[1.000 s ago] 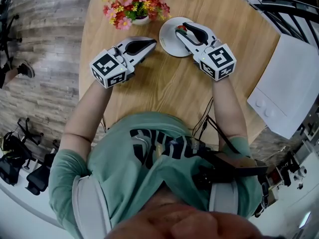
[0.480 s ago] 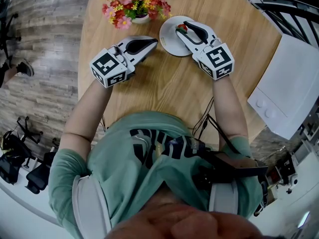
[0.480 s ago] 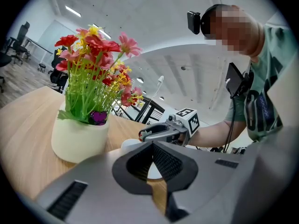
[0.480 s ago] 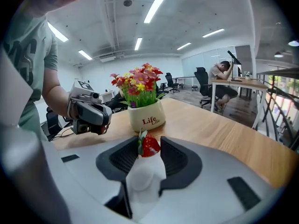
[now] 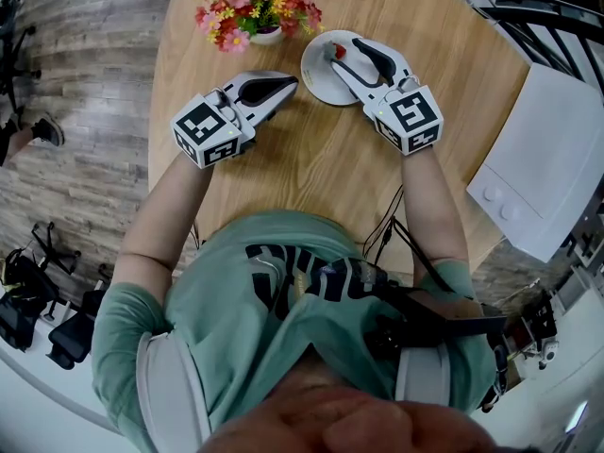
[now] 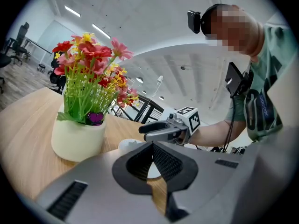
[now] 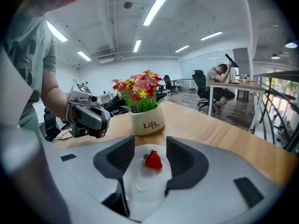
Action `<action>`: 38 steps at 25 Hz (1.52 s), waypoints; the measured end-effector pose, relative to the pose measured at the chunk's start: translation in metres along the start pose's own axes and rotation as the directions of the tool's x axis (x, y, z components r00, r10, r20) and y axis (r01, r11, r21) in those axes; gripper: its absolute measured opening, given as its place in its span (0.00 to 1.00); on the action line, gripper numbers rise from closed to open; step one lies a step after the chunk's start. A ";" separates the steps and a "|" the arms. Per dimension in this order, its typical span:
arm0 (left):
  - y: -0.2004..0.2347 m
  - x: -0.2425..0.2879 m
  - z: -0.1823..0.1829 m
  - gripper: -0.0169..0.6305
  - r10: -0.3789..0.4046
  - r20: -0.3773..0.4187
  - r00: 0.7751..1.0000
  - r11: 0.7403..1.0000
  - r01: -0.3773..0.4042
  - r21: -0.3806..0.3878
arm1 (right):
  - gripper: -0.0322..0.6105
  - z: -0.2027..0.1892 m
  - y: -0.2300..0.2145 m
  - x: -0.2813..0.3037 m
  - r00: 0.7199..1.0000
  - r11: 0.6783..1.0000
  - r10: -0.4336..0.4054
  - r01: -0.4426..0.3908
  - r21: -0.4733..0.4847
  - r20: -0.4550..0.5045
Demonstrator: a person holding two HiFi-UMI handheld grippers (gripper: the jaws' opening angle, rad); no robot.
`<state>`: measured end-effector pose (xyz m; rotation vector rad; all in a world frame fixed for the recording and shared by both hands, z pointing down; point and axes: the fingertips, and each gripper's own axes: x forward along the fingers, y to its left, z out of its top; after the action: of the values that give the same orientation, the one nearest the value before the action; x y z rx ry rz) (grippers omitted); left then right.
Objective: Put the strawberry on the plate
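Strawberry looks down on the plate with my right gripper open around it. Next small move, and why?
Probably ease the right gripper straight back, clear of the plate. Its jaws have just been opening and now stand apart. The strawberry lies on the plate between them, with neither pad touching it, so it seems released.

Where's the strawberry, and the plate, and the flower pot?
strawberry (image 7: 153, 160), right gripper view, middle of its red body.
plate (image 7: 142, 183), right gripper view, bare white middle.
flower pot (image 7: 147, 121), right gripper view, its white front.
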<state>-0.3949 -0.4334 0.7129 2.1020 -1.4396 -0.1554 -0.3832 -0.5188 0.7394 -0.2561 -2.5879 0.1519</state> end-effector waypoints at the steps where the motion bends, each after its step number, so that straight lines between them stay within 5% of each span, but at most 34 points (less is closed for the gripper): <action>1: -0.001 -0.001 0.001 0.03 0.000 0.001 1.000 1.000 0.000 0.002 | 0.36 0.001 0.001 -0.001 1.000 1.000 -0.002 0.002 -0.002 0.000; 13: -0.033 -0.031 0.020 0.03 0.008 0.022 1.000 0.999 -0.009 0.041 | 0.36 0.031 0.026 -0.033 1.000 0.999 -0.018 0.019 -0.031 0.010; 26: -0.083 -0.138 0.053 0.03 0.058 0.128 0.990 0.995 -0.067 0.073 | 0.35 0.088 0.113 -0.079 0.999 0.997 0.005 -0.002 -0.071 0.034; 33: -0.111 -0.193 0.070 0.03 0.029 0.155 0.987 0.995 -0.043 0.090 | 0.10 0.106 0.152 -0.109 0.999 0.996 -0.043 0.045 -0.074 0.029; 38: -0.133 -0.231 0.077 0.03 -0.010 0.154 0.988 0.992 -0.009 0.123 | 0.06 0.115 0.185 -0.126 0.996 0.996 -0.080 0.081 -0.028 0.035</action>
<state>-0.4123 -0.2263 0.5284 2.2317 -1.5753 -0.2400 -0.3082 -0.3712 0.5496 -0.1612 -2.6310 0.0898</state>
